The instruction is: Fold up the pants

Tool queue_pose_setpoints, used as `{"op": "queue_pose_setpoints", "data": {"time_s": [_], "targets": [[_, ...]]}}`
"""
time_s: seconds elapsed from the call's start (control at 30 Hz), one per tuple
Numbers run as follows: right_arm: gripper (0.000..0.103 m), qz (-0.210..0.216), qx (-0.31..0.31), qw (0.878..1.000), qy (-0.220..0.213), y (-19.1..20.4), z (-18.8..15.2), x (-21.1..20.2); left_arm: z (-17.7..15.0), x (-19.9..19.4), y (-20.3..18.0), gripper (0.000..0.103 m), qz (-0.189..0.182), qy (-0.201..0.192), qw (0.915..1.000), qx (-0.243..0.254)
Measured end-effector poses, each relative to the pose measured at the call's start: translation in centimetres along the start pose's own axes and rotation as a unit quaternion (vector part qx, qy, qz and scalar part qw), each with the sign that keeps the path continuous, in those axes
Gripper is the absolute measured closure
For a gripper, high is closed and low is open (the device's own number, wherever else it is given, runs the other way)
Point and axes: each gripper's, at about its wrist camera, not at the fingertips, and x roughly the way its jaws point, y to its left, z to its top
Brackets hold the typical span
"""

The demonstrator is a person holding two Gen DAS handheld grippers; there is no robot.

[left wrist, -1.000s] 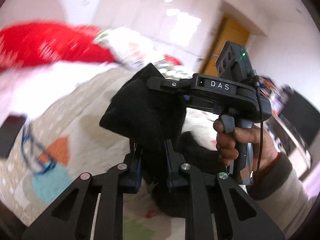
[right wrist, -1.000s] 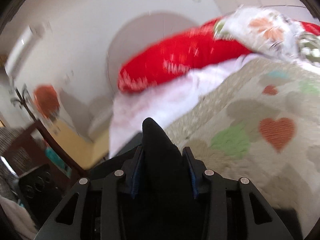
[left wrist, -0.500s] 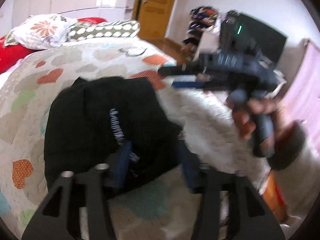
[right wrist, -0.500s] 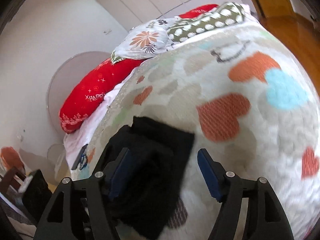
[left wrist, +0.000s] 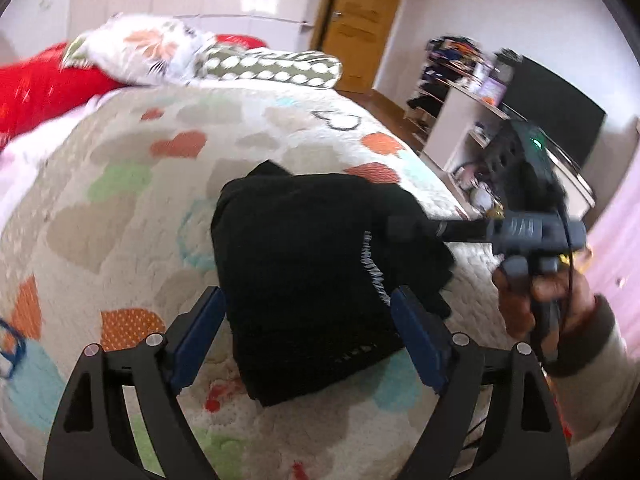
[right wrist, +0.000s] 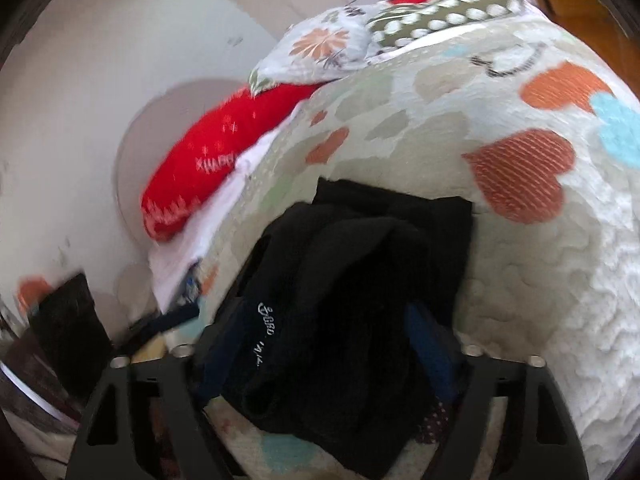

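The black pants (left wrist: 304,248) lie in a folded heap on the heart-patterned quilt (left wrist: 140,208). My left gripper (left wrist: 310,326) hangs just above their near end, jaws opening wide, blue pads clear of the cloth on either side. A hand (left wrist: 532,300) holds my right gripper (left wrist: 400,226) at the bundle's right edge. In the right wrist view the pants (right wrist: 360,256) fill the gap between the fingers of my right gripper (right wrist: 328,348). Its jaws are closing on the cloth, which partly hides both pads, and I see no pinch.
At the head of the bed lie a red pillow (left wrist: 32,88), a floral pillow (left wrist: 148,48) and a dotted pillow (left wrist: 276,68). The bed's edge falls away on the right toward a wooden door (left wrist: 360,20), shelves and a dark screen (left wrist: 556,108).
A second ago both grippers held the pants up in the air. Both let go, the pants dropped onto the quilt, and both grippers came down over them; the right jaws narrowed again.
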Motion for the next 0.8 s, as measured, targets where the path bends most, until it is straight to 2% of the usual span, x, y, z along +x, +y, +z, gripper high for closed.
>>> {"op": "queue_pose_setpoints", "data": {"time_s": [0.03,0.07,0.1,0.2,0.23,0.3,0.33,0.37,0.4,0.5,0.63,0.73,0.8], "targets": [[0.082,-0.008,-0.025,1.0,0.012,0.6,-0.1,0.6,-0.1,0.0,0.1,0.018,-0.002,-0.001,1.0,-0.008],[0.087,-0.017,-0.04,0.999,0.02,1.1,-0.3,1.0,0.1,0.1,0.1,0.018,-0.004,-0.002,0.9999,-0.015],[0.087,-0.022,-0.045,0.999,0.02,1.3,-0.4,0.8,0.1,-0.3,0.0,0.018,-0.006,-0.004,0.9998,-0.017],[0.089,-0.021,-0.071,0.997,-0.018,2.2,-0.4,-2.1,0.1,-0.8,0.0,0.018,-0.008,-0.017,0.9998,-0.009],[0.089,-0.024,-0.071,0.997,-0.027,2.1,-0.4,-2.9,0.0,-0.6,0.1,0.018,-0.008,-0.017,0.9998,-0.008],[0.089,-0.058,-0.07,0.995,-0.03,1.3,-0.6,-3.6,-0.3,0.5,-0.1,0.018,-0.013,-0.003,0.9999,-0.008],[0.089,-0.08,-0.057,0.995,-0.017,0.3,-1.0,-3.2,-0.5,1.2,-0.3,0.018,-0.013,0.007,0.9999,-0.008],[0.089,-0.084,-0.046,0.995,-0.005,-0.6,-1.3,-2.7,-0.8,1.9,-0.4,0.018,-0.015,0.014,0.9998,-0.007],[0.084,-0.08,-0.038,0.996,0.005,-1.2,-1.8,-2.1,-0.9,2.3,-0.4,0.018,-0.015,0.02,0.9997,-0.008],[0.073,-0.079,-0.03,0.996,-0.009,-1.0,-1.8,-3.0,-1.2,3.1,0.0,0.018,-0.01,0.044,0.9987,-0.025],[0.05,-0.102,-0.045,0.992,-0.062,-0.1,0.1,-6.7,-0.4,1.4,0.6,0.018,-0.008,0.015,0.9994,-0.032],[0.05,-0.106,-0.07,0.988,-0.089,1.2,2.2,-7.5,-0.2,1.5,0.6,0.018,-0.008,0.011,0.9993,-0.034],[0.05,-0.085,-0.099,0.989,-0.072,2.8,4.2,-5.3,-0.7,2.2,0.3,0.018,-0.005,0.023,0.9993,-0.03]]}}
